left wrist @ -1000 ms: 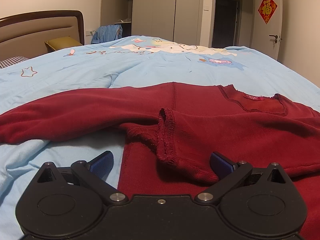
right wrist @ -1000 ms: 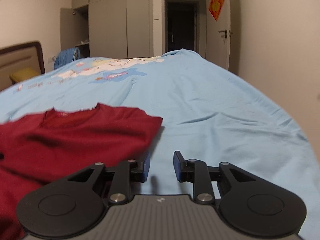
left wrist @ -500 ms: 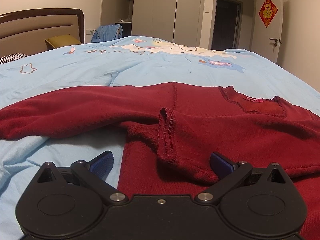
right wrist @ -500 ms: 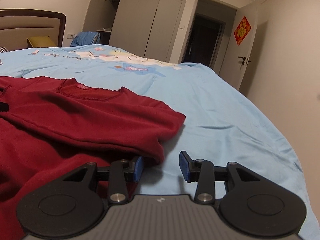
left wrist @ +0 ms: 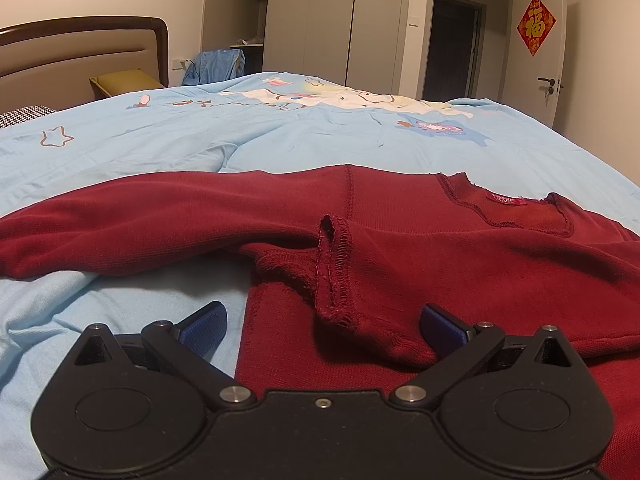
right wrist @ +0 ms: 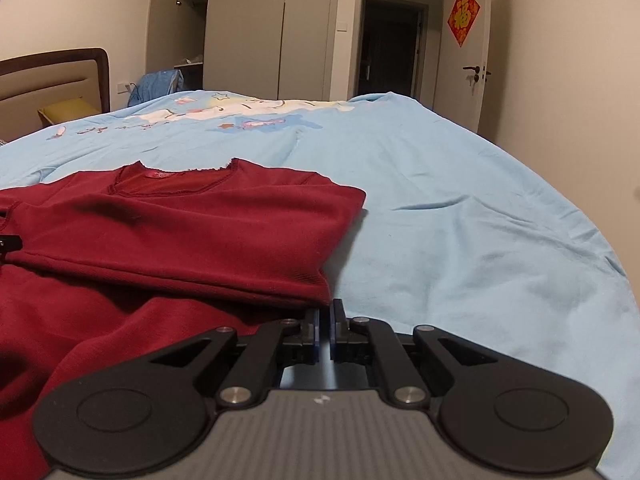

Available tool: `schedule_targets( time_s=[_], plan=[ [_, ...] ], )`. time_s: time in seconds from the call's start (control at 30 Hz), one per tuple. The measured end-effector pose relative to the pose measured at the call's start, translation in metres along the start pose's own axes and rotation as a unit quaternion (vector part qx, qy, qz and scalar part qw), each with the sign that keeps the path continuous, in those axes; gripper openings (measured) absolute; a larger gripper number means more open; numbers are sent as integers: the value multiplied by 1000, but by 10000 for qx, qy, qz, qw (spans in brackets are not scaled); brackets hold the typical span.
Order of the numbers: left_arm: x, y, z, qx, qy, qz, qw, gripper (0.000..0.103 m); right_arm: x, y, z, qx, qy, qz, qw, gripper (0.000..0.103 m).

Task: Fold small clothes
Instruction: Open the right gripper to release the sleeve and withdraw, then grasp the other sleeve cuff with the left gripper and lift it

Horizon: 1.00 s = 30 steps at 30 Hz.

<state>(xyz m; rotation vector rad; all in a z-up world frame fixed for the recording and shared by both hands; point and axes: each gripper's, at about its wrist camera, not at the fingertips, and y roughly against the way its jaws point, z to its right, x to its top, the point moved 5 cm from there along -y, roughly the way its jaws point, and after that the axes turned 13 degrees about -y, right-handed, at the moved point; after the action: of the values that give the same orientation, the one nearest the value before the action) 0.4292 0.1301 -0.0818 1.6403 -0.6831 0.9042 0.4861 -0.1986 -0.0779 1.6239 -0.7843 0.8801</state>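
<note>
hanging on the white door [left wrist: 538,40] at the far right is a red diamond-shaped paper w/ a gold chinese character [left wrist: 536,25], prob 福; same sign shows in the right wrist view [right wrist: 464,16]. the dark red long-sleeved knit top [left wrist: 440,248] has a small red neck label [left wrist: 507,199] w/ writing too small to read. top lies spread on the light blue cartoon-print bed cover [left wrist: 280,136], neckline toward the far side, one sleeve stretched out to the left, the other sleeve folded across the body w/ its cuff seam facing the camera. left gripper [left wrist: 322,326] is spread wide, blue pads either side of that folded cuff, left pad over bare cover, right pad touching the red fabric; nothing pinched. right gripper [right wrist: 325,330] has its pads nearly pressed together w/ a thin gap, just at the folded right edge of the top [right wrist: 192,232]; can't tell if any cloth is caught, gap looks bare. bed cover [right wrist: 460,220] bare to the right.
</note>
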Motion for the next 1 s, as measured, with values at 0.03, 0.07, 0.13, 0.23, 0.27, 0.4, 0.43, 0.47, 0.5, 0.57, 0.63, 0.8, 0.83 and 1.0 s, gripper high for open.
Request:
schedule_targets(
  time_s=[0.03,0.07,0.13,0.23,0.27,0.4,0.43,0.47,0.5,0.57,0.63,0.8,0.83,1.0],
  plan=[
    [0,0,0,1,-1,0,10000,103,0,1,-1,39,7,5,10000,6],
    [0,0,0,0,-1,2,10000,103,0,2,-2,52,22,-5,10000,6],
    [0,0,0,0,-2,2,10000,103,-1,5,-4,30,48,-8,10000,6],
    [0,0,0,12,-17,-3,10000,103,-3,14,-5,85,-28,-15,10000,15],
    [1,1,0,16,-28,6,10000,103,-3,18,-5,93,-58,-21,9999,21],
    [8,15,-7,-434,221,101,9988,102,-2,37,-8,237,-177,38,9996,59],
    [9,21,-10,-510,367,151,9979,102,-2,42,-9,330,-217,50,9992,70],
    [9,27,-13,-549,518,182,9970,103,-2,47,-11,418,-240,73,9988,74],
    [9,33,-17,-570,630,183,9962,102,-2,52,-15,521,-243,99,9983,80],
    [8,43,-24,-537,730,142,9958,102,-3,59,-22,706,-244,129,9971,91],
    [8,55,-37,-354,784,167,9962,102,-4,66,-34,944,-264,169,9950,103],
    [4,96,-94,288,1035,480,9930,102,-16,76,-65,1339,-86,97,9909,103],
    [2,104,-108,432,1071,550,9918,102,-20,77,-72,1376,12,84,9905,103],
    [-13,125,-181,1021,1497,523,9821,102,-42,84,-100,1627,568,28,9850,103]
  ],
)
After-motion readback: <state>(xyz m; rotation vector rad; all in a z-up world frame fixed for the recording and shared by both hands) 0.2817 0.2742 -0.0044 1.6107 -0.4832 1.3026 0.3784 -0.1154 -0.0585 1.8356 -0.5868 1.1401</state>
